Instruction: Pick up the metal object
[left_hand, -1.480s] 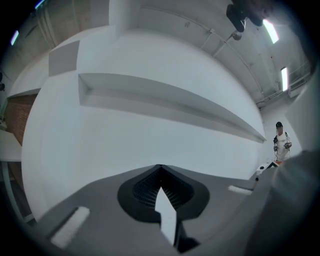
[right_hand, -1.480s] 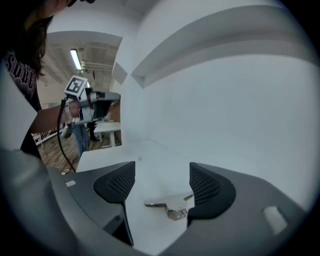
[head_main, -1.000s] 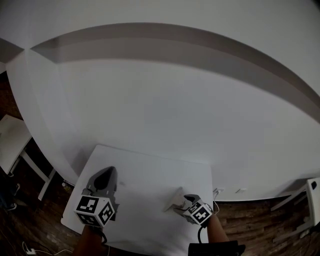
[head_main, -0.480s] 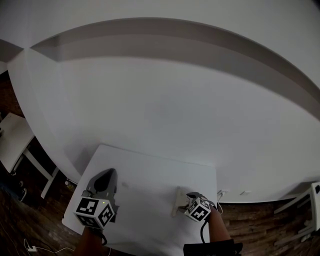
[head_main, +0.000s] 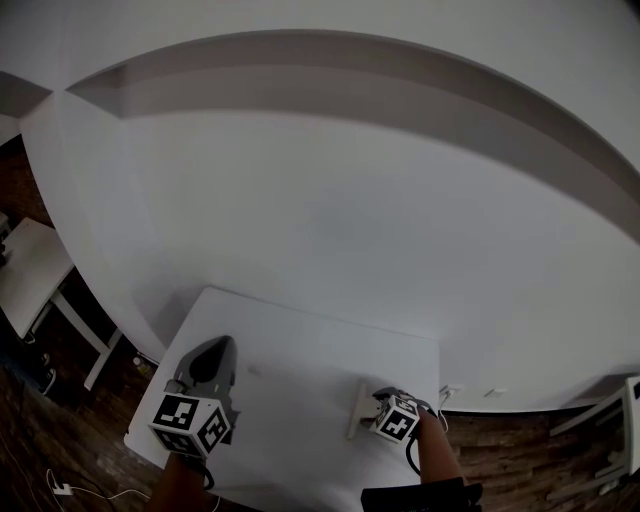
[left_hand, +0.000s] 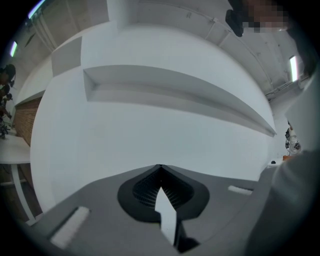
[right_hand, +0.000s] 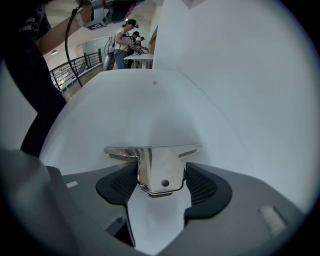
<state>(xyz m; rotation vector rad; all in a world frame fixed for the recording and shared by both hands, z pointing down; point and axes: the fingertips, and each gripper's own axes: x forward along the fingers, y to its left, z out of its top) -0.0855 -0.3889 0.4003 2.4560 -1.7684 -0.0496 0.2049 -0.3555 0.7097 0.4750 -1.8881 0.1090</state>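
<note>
While the left gripper (left_hand: 160, 170) sits pinched together (lower left), the right gripper (right_hand: 161, 184) is closing on the metal object (right_hand: 157, 167).

Lab-like hall: white tables (head_main: 300, 345), people (right_hand: 121, 42) working.

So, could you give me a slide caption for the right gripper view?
Right gripper closing its jaws on the stem of a shiny T-shaped metal object.
</note>
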